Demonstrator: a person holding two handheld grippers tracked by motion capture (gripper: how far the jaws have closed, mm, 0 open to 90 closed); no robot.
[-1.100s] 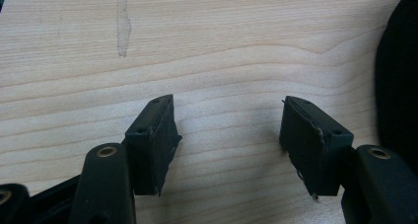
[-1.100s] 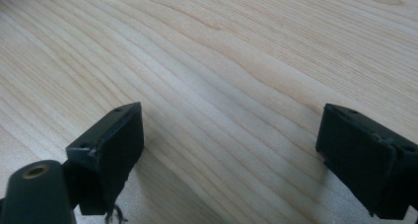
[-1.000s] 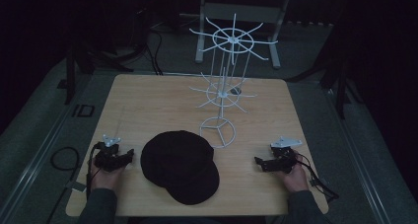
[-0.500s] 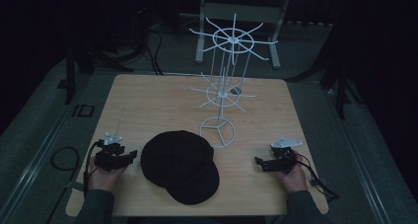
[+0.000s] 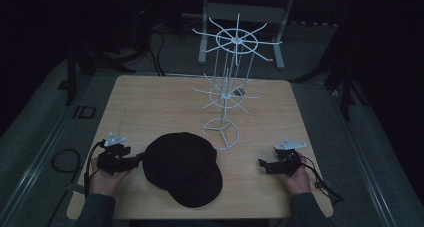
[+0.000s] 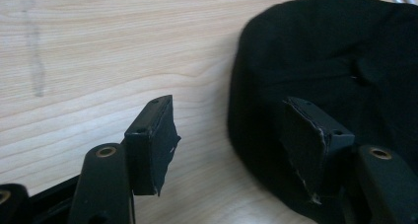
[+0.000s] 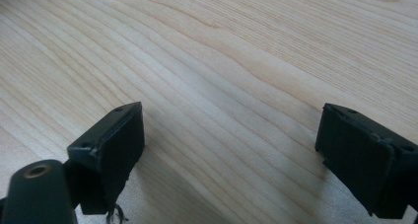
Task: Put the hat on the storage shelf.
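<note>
High view gave me a soft black fabric cap (image 5: pixel 182 168) lying flat near the front edge of the pale, fine-grained wooden tabletop (image 5: pixel 150 102), just before the ring base of a white wire display rack (image 5: pixel 226 94). My left tool (image 5: pixel 140 158) sat at the cap's left rim, its jaws apart and just then widening, one pad (image 6: pixel 309 142) over the cloth. My right tool (image 5: pixel 263 165) rested well apart, jaws spread over bare wood.

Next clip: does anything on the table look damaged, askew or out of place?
Minor wear only: in the left gripper view the black padding on the left gripper's fingers is frayed at the edges. The black cap lies flat on the table, and the white wire rack stands upright.
</note>
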